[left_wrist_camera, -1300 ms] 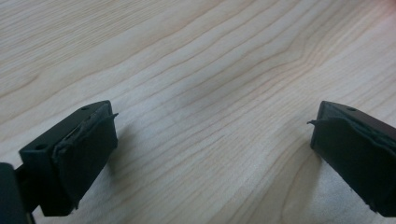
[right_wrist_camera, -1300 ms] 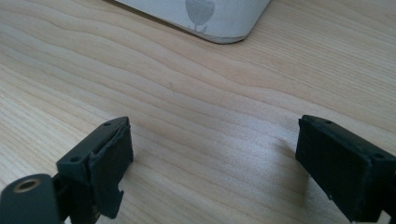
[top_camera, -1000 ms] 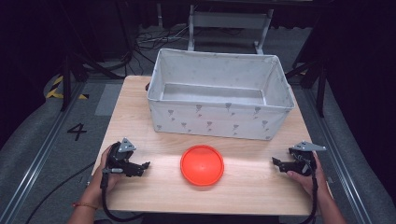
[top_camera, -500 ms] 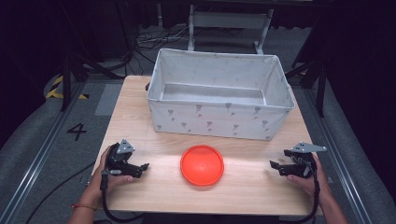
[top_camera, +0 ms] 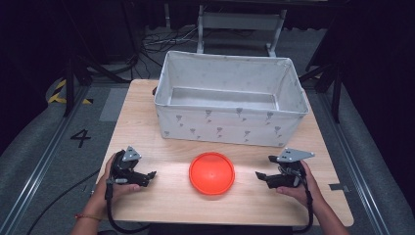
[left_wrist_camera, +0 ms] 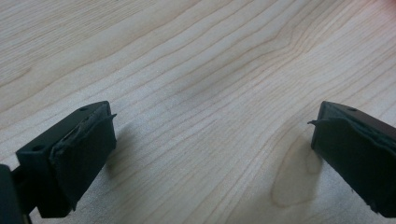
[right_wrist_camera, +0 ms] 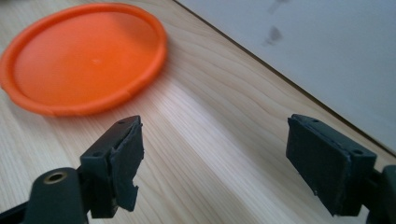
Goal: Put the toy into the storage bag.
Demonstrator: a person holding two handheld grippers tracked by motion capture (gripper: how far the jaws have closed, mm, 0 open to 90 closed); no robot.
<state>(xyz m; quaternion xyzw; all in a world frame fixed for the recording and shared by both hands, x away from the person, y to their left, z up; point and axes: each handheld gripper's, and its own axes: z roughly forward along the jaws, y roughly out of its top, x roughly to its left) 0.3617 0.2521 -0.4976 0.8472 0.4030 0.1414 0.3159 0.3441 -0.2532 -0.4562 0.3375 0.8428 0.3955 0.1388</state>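
Observation:
An orange round plate (top_camera: 212, 173) lies flat on the wooden table (top_camera: 171, 205), in front of a white fabric bin (top_camera: 230, 128). My left gripper (top_camera: 150, 176) rests low at the plate's left, jaws wide apart over bare wood (left_wrist_camera: 205, 116), nothing between them. My right gripper (top_camera: 259, 176) sits at the plate's right, pointing toward it, open and empty. In the right gripper view the orange plate (right_wrist_camera: 84, 56) lies beyond the gripper (right_wrist_camera: 215, 154), and the bin's white wall (right_wrist_camera: 327, 51) runs along the upper right.
The bin is empty inside and takes up the table's far half. A metal frame (top_camera: 240, 22) and cables stand behind the table. Dark floor with a painted "4" (top_camera: 80, 138) lies to the left.
Both grippers have shifted slightly toward me and lower over the table. The plate has stayed in place.

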